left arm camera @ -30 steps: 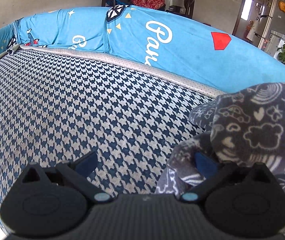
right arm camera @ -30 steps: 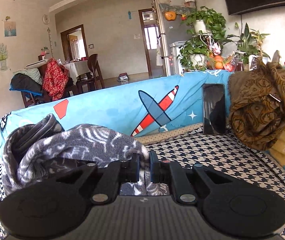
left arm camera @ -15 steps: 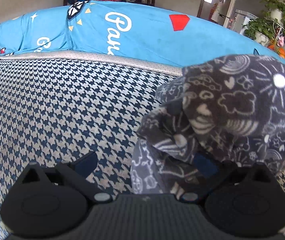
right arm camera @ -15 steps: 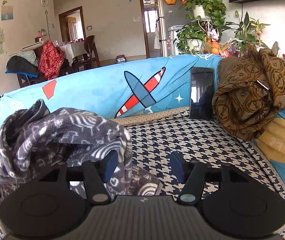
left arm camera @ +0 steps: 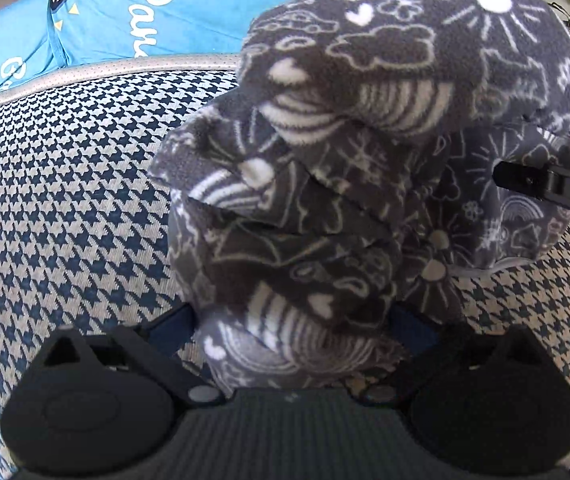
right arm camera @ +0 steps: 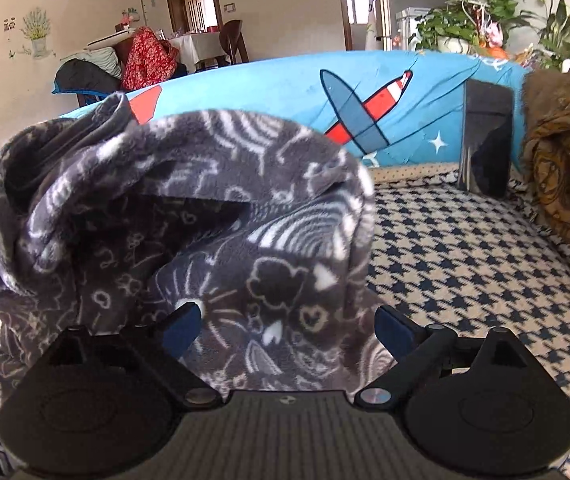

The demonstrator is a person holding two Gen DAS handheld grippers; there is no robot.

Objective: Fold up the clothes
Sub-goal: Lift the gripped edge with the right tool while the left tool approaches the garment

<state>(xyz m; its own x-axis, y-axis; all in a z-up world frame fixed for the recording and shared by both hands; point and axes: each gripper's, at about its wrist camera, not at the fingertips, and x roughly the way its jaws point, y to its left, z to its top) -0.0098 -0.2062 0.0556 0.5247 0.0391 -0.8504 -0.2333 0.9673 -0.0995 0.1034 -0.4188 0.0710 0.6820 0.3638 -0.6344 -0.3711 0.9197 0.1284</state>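
surface: houndstooth sofa seat (left arm camera: pixel 65 200), blue printed cover (left arm camera: pixel 97 28) over the backrest; no tabletop here
garment: grey fleece garment (left arm camera: pixel 365 140), white doodle print, bunched in a rumpled heap on the seat, layers doubled over, not flat
left gripper: left gripper (left arm camera: pixel 293 332) spread wide, lower edge of the heap between its jaws; pads don't look pressed in, so released, no grasp
right gripper: right gripper (right arm camera: pixel 287 332) jaws have just been opening, now wide apart; fleece hangs between them, pads clear of it, let go
why so: both sit low at the near edge of the heap, likely because the cloth was just set down and needs a fresh hold before folding
other view: tip of the right gripper shows at the right side of the heap in the left wrist view
clutter: brown patterned cloth (right arm camera: pixel 565 152) and dark phone (right arm camera: pixel 485 140) leaning on the backrest, well apart from the garment
stage: early guess, garment must be spread out first
risk: thick fleece, layers may get pinched together
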